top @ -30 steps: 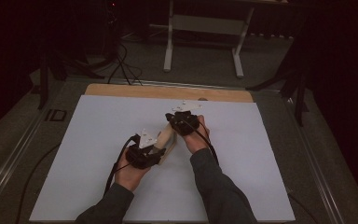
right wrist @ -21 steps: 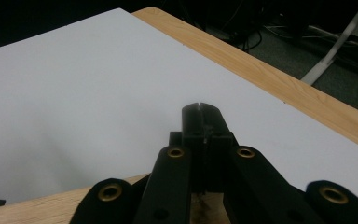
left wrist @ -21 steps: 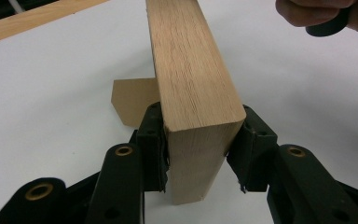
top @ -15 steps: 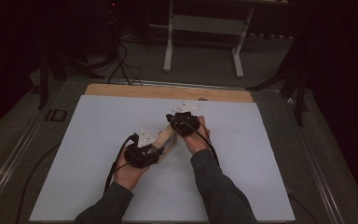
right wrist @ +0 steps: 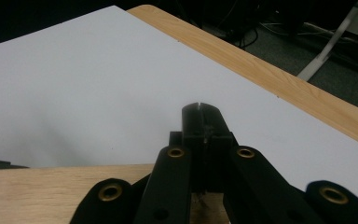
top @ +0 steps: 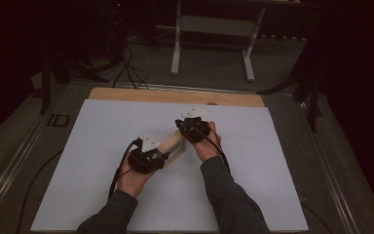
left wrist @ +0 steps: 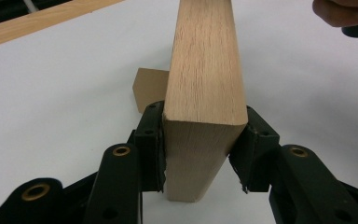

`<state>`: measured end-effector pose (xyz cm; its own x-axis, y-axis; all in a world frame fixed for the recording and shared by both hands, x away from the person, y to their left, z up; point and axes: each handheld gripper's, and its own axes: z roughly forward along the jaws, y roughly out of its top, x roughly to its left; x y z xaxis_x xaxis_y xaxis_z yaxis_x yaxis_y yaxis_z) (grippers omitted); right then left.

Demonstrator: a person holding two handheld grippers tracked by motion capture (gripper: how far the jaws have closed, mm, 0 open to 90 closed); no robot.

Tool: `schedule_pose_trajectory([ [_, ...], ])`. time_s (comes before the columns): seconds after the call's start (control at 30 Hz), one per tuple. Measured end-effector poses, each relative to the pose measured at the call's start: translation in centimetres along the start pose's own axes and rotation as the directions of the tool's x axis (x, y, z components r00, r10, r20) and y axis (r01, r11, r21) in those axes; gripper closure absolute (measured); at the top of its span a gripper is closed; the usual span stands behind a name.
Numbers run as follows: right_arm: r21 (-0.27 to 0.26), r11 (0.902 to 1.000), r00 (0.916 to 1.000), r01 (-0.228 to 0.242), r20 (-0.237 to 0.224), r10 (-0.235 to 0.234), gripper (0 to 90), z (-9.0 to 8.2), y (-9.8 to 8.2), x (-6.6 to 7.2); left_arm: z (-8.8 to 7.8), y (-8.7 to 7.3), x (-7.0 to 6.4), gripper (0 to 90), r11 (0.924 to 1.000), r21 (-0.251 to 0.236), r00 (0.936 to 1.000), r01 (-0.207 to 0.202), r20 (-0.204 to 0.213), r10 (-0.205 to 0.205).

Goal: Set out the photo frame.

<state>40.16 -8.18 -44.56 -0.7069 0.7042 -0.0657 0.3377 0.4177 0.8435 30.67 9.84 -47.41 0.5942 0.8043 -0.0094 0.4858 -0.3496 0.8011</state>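
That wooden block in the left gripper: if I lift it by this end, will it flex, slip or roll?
Probably stiff: the wooden block looks like solid wood with straight grain. It seems unlikely to roll, since its faces are flat with only rounded edges. Slipping is possible: the left gripper pinches just the near end across smooth sanded sides, so the long far end may sag or pivot.

A wooden table (top: 126, 94) carries a large white sheet (top: 102, 161) that covers nearly all of its top; only a strip of bare wood shows along the far edge; the sheet reaches the near edge and both side edges; near the middle of the sheet, somewhat toward the far edge, a light wooden block (left wrist: 205, 84) lies aslant; just beside it, a smaller brown wooden piece (left wrist: 149, 86) rests on the sheet.
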Motion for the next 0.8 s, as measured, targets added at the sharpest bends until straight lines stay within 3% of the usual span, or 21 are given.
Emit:
schedule_pose_trajectory([
  [0.8, 0.021, 0.9996, 0.9998, 0.017, 0.009, -0.017, 89.8, -1.6, -0.6, -0.2, 0.1, 0.0, 0.8, 55.4, 0.9998, 0.009, 0.9992, 0.020, -0.034, -0.020],
])
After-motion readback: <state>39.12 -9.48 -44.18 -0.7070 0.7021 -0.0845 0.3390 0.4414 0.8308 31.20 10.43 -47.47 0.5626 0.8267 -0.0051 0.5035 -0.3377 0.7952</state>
